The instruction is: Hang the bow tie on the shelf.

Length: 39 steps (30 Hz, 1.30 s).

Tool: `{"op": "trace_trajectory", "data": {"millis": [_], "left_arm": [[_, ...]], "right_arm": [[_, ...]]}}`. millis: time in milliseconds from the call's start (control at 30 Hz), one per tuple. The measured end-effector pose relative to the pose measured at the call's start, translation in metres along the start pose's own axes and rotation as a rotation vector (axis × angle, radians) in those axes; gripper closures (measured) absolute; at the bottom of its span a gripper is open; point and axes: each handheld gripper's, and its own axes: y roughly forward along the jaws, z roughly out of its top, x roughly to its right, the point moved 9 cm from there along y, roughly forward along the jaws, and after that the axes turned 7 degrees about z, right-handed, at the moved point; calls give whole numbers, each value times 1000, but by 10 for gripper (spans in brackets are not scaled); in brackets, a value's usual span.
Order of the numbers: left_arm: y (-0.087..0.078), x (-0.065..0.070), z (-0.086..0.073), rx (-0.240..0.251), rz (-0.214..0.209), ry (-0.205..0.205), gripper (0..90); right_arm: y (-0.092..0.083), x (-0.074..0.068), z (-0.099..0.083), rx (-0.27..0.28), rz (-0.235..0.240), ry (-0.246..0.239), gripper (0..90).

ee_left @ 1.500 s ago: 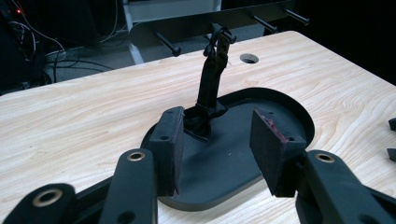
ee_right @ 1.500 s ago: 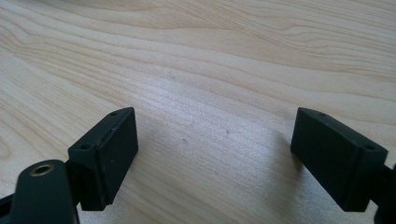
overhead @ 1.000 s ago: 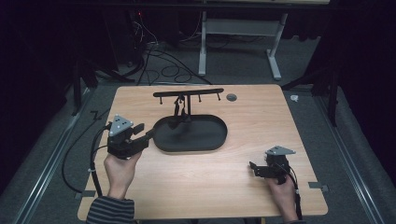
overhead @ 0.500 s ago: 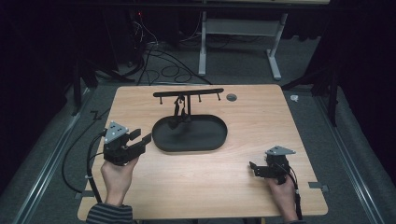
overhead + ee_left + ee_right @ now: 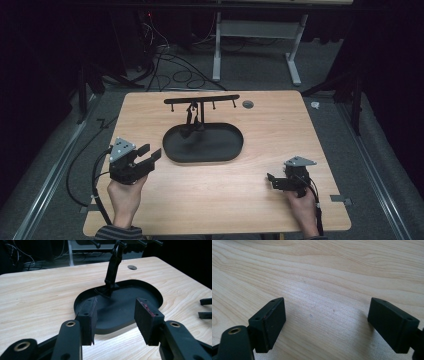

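One oval tray of matte black material, with a low raised rim, lies at the centre of a pale wood-grain table. From its far end rises one slim black post carrying a horizontal bar with short pegs hanging beneath; a dark strap-like piece hangs down the post to the tray floor. One small round grommet hole is set in the tabletop just beyond the bar's right end.

Two hand-held grippers, each black with a grey three-cornered plate on top. Left gripper: near the tray's left end, apart from it, jaws released with nothing between them; in the left gripper view its two rectangular pads frame the tray's near rim, the right pad showing reddish wear along one edge. Right gripper: at the table's near right, well apart from the tray, jaws spread wide; in the right gripper view two blocky pads stand over bare wood.
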Motion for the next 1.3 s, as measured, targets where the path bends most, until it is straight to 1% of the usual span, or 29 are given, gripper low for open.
{"op": "trace_trajectory", "data": {"millis": [200,367,500,567,833,1067,1300], "left_arm": [[-1,-2,-5,0,3,-13,538],[-2,-3,-10,-8,7,-14,537],[-2,-5,-16,-9,5,-32,536],[-2,-4,-19,-8,-12,-53,535],[-2,-7,-32,-24,-9,-74,533],[-2,-8,-37,-33,-1,-70,533],[-1,-10,-45,-46,2,-89,532]], "right_arm": [[0,0,0,0,0,0,161],[0,0,0,0,0,0,161],[0,0,0,0,0,0,161],[0,0,0,0,1,0,161],[0,0,0,0,1,2,161],[0,0,0,0,1,2,161],[0,0,0,0,0,2,161]]}}
